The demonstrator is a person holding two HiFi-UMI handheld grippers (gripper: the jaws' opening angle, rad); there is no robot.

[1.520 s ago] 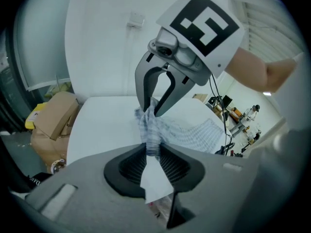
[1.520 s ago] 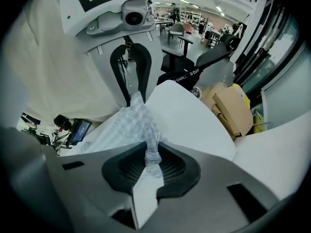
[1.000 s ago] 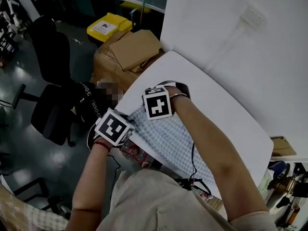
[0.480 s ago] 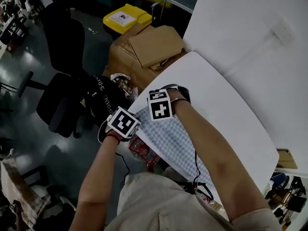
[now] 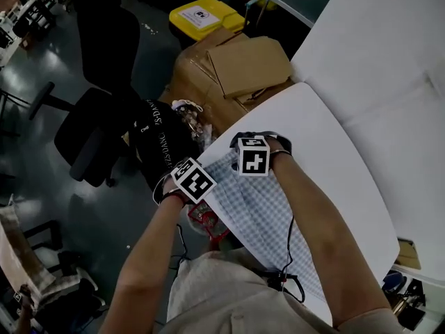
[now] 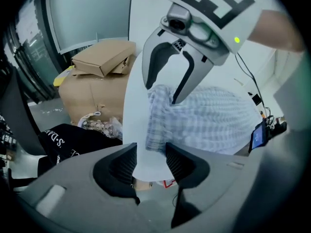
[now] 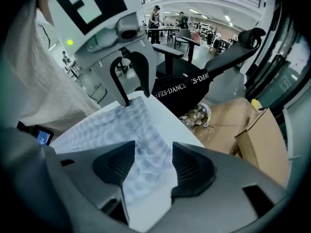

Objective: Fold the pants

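On my left, the left gripper (image 5: 197,184) points steeply down at the near-left corner of the white table (image 5: 334,152), just past the black bag (image 5: 163,141) on the floor. Its jaws have just been opening and now stand moderately apart. In the left gripper view the table's edge and one corner of the checked pants (image 6: 204,120) show between them, but the pads press on nothing, so I read it as having let go.

The pants (image 5: 261,211) lie flat on the table as a long band that runs from that corner back towards me along the table's edge. I judge that they have already been doubled into this band and that the end at the corner has just been laid down, though I cannot count the layers from here.

To the right, the right gripper (image 5: 254,156) hangs just beside the left one over the same end. Its jaws have just been opening too and are spread wide. Cloth lies under the gap (image 7: 146,144) and neither pad bites it.

What is left, as I see it, is to fold the long band across into a compact stack and flatten the slight wrinkles near the corner.
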